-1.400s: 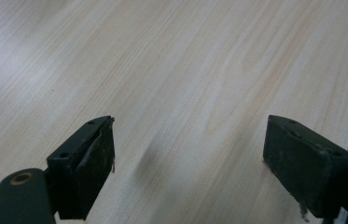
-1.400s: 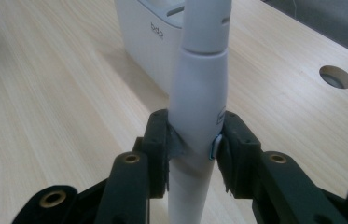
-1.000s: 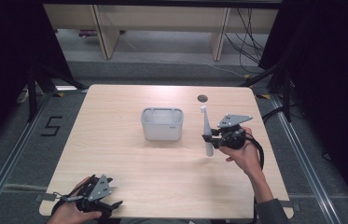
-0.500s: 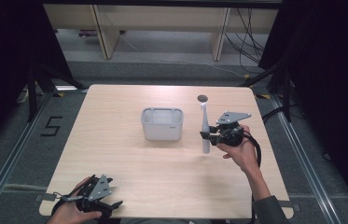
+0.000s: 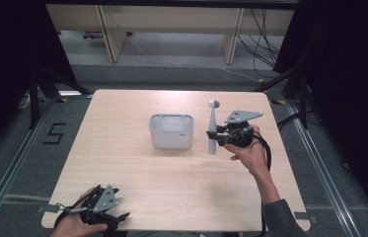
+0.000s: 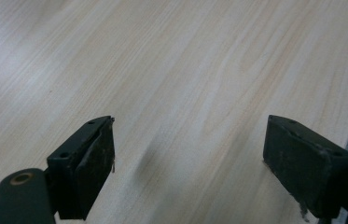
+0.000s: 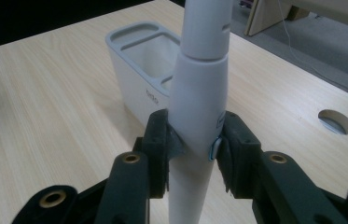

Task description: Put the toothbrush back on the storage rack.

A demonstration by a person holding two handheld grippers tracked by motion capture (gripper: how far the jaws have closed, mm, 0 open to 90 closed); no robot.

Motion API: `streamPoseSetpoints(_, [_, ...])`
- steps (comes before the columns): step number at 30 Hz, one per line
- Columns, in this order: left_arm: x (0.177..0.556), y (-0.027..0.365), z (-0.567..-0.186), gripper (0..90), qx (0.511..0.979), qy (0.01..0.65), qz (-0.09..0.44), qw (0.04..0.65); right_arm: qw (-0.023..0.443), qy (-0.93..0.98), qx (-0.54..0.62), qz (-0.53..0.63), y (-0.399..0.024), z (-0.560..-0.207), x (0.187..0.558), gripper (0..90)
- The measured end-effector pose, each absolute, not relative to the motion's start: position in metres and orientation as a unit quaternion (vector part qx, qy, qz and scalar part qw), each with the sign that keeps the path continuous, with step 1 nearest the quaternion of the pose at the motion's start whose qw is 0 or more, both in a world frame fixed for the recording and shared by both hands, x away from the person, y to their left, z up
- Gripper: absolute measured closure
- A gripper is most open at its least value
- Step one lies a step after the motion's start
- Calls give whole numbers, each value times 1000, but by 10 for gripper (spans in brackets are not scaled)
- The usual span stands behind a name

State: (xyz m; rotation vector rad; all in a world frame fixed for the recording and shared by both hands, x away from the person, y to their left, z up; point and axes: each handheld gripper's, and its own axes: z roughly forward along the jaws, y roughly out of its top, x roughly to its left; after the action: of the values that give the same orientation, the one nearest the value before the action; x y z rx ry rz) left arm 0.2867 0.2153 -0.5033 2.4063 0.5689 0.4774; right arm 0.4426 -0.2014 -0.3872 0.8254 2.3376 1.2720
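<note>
The right tongs (image 5: 219, 137) grip the toothbrush (image 5: 212, 129) upright, just right of the holder (image 5: 171, 131) on the counter (image 5: 122, 163). Pick-up looks done; putting the toothbrush in the holder remains. The left tongs (image 5: 115, 217) rest open at the near edge.

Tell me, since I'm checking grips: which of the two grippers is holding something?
The right gripper, clamped on the upright white electric toothbrush; the left gripper stands open with nothing between its jaws.
</note>
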Motion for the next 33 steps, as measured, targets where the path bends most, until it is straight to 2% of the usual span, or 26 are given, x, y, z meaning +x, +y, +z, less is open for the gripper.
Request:
streamPoseSetpoints(2, [287,215,-503,164,911,212,177,306,162,823,303,452,-197,-385,444,670])
streamPoseSetpoints(4, [287,215,-503,164,911,214,175,307,178,823,290,455,-196,-383,448,670])
streamPoseSetpoints(6, [287,216,-503,163,913,210,177,303,165,820,300,458,-194,-381,449,670])
streamPoseSetpoints(12, [287,215,-503,163,911,213,176,307,173,813,298,469,-190,-374,459,670])
streamPoseSetpoints(18, [286,215,-503,163,910,216,181,306,163,811,306,470,-186,-367,463,670])
streamPoseSetpoints(26, [287,215,-504,163,912,210,179,304,181,803,306,478,-182,-359,474,670])
streamPoseSetpoints(32, [286,215,-504,164,911,211,177,307,177,802,308,481,-178,-351,478,670])
streamPoseSetpoints(33, [287,215,-503,164,911,212,180,304,189,798,304,484,-176,-350,479,670])
